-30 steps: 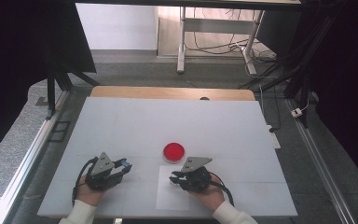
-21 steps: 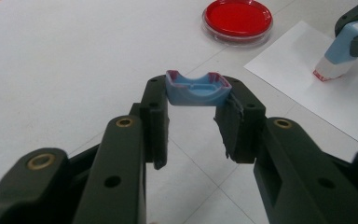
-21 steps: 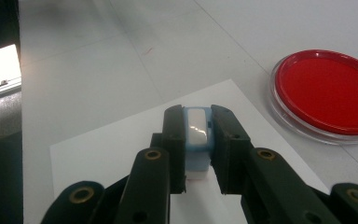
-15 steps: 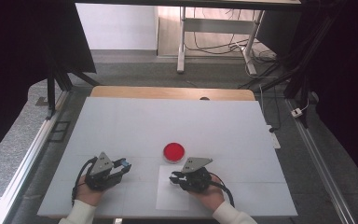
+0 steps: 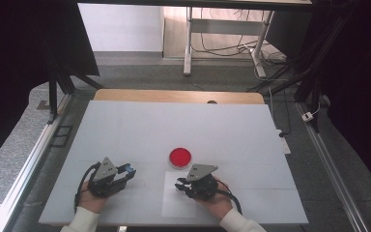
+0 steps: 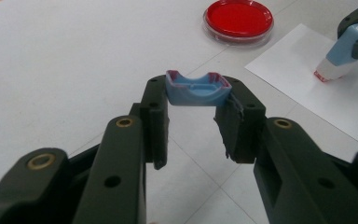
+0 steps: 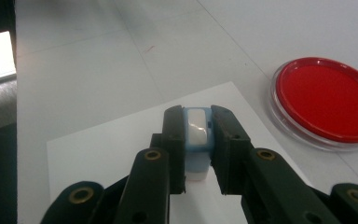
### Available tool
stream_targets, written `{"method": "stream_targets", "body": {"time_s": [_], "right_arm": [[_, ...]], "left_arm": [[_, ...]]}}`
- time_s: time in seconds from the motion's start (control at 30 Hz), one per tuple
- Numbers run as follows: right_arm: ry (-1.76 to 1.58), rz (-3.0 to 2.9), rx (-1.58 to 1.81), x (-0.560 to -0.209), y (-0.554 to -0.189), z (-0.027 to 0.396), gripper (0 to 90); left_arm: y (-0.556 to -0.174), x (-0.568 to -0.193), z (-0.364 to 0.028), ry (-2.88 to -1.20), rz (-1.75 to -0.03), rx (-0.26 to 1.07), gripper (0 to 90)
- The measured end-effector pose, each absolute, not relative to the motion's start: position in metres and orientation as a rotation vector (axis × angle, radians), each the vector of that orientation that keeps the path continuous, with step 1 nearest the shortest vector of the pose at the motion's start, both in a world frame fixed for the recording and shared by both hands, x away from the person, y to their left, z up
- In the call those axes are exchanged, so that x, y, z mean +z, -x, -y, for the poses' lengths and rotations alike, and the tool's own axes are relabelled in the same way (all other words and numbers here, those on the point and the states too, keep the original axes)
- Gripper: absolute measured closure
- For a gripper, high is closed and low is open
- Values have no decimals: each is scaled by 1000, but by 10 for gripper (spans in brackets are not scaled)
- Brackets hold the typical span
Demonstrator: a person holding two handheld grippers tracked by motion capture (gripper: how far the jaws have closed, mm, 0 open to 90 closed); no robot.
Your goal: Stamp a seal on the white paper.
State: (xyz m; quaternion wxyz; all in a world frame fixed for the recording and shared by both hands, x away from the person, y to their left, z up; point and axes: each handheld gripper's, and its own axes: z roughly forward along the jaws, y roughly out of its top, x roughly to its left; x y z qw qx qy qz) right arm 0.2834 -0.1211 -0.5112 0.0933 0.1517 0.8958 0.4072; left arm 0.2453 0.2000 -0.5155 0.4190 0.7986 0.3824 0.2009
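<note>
- Your right gripper (image 5: 179, 185) was clamped on a small blue-and-white stamp (image 7: 197, 133), its long axis running down from the jaws so its red-inked face met the white sheet of paper (image 5: 178, 208) lying under your right hand.
- In the left gripper view, that stamp (image 6: 338, 63) leaned slightly, with its inked end touching the paper (image 6: 307, 79) near the sheet's far part.
- Your left gripper (image 5: 129, 173) was closed on the stamp's blue cap (image 6: 196, 88), held crosswise between the pads with its open, red-stained side facing up; I judged it to be the cap, though the view is close and partial.
- The cap lay to the left of the stamp, well apart from it, so recapping would call for bringing your two hands toward each other.
- The red ink pad (image 5: 180, 157), a round clear-rimmed dish, sat on the white table (image 5: 125, 130) just beyond the paper's far edge, nearer your right hand (image 5: 217, 200) than your left hand (image 5: 94, 200).
- Both your forearms came in low from the near edge, grippers held roughly level and angled inward, just above the tabletop.
</note>
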Motion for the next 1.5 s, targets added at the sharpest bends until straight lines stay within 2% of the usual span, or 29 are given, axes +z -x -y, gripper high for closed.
{"method": "stream_targets", "body": {"time_s": [0.57, 1.5], "right_arm": [[-478, -2633, 1264, -507, -284, 126, 752], [-642, -2446, 1525, -477, -294, 159, 752]], "left_arm": [[-245, -516, -200, -2005, -960, 506, 642], [-246, -517, -199, -2009, -956, 498, 641]]}}
